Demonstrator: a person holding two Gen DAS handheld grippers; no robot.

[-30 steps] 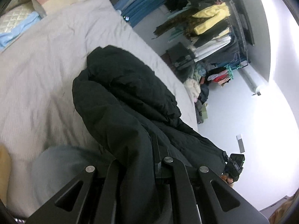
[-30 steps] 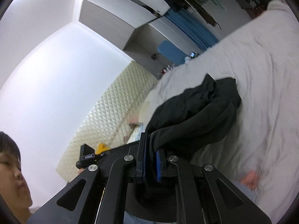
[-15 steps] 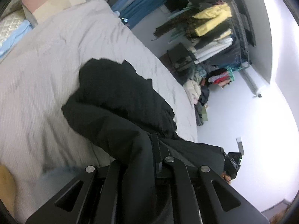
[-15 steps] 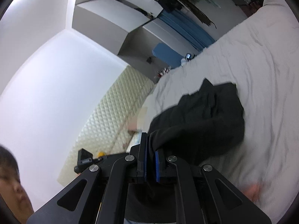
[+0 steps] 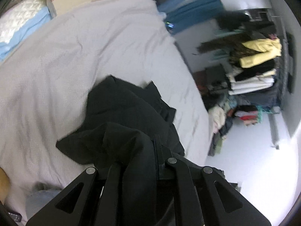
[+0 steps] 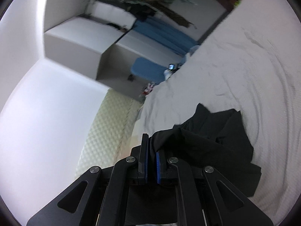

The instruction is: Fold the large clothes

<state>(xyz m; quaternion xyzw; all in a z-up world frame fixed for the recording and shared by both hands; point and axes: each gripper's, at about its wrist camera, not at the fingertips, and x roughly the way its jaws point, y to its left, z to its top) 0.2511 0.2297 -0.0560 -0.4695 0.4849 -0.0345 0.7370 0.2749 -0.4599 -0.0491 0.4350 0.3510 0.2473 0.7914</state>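
Black garment [image 5: 128, 116] clenched in both my left gripper [image 5: 150, 150] and right gripper [image 6: 151, 150] jaws, trailing onto grey bed [image 5: 65, 66].

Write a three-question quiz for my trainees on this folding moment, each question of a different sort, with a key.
1. True or false: the right gripper is shut on the black garment.
2. Multiple choice: the far end of the black garment rests on (A) the floor, (B) the grey bedspread, (C) the clothes rack.
3. Fill in: in the left wrist view, cloth drapes over the left gripper and hides one of its ____.

Key: 1 true; 2 B; 3 fingers.
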